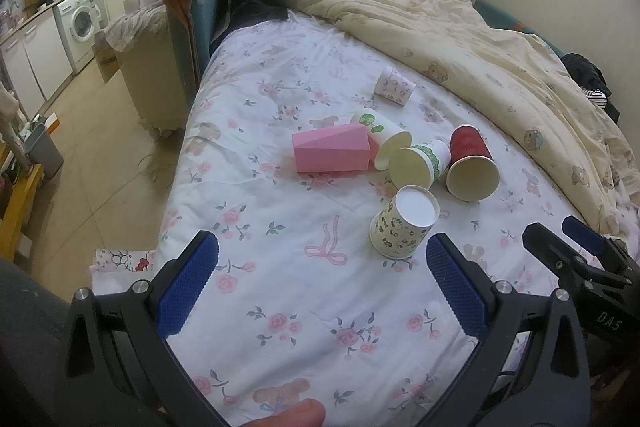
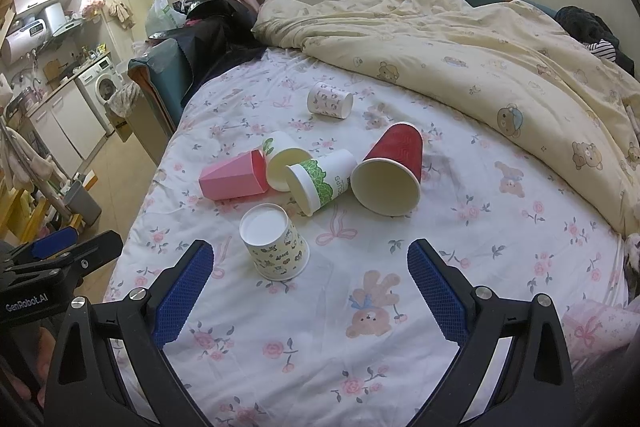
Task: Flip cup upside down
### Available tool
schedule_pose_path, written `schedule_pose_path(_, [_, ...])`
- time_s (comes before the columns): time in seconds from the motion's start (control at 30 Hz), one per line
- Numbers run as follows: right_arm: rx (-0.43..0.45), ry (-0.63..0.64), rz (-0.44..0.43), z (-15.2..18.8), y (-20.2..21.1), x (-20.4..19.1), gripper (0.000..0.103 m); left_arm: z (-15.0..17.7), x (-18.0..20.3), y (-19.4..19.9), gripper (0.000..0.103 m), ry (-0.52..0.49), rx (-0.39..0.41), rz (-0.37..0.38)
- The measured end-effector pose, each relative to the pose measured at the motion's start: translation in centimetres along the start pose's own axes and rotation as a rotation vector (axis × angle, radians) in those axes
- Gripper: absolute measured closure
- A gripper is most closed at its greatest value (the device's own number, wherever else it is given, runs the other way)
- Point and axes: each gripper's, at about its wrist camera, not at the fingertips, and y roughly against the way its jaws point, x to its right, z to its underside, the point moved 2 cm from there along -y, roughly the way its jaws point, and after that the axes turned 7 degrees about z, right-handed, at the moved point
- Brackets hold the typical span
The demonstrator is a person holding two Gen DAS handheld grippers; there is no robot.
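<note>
Six cups lie or stand on the floral bedsheet [image 2: 460,259], and going left to right in the right wrist view only one looks finished. At centre left the pink cup [image 2: 234,179] lies on its side, and touching it is a white cup with green leaf print [image 2: 280,157], also tipped over with its mouth facing the camera. Below these, nearer the lower centre of the frame, the bear-print cup [image 2: 276,247] stands mouth down with its white base uppermost, so for this cup the flip appears done. Right of it the green-banded cup [image 2: 320,183] lies on its side, then the red cup [image 2: 390,171] lies with its wide mouth toward the camera, and toward the upper centre a small pink-patterned cup [image 2: 330,100] lies alone near the cream duvet [image 2: 480,67]. Five cups therefore seem left to turn over, if the task covers them all. Neither tool holds anything: the right gripper [image 2: 310,267] has its blue pads spread wide apart above the sheet, just short of the bear-print cup, and the left gripper [image 1: 320,267] in its own view is likewise spread wide with nothing between its fingers.
</note>
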Motion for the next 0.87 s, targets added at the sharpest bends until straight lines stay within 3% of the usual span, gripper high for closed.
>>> schedule_pose_path(0.87, [-0.011, -0.005, 0.0, 0.38, 0.01, -0.12, 0.003, -0.04, -0.41, -0.14, 0.0, 0.016, -0.017, -0.003])
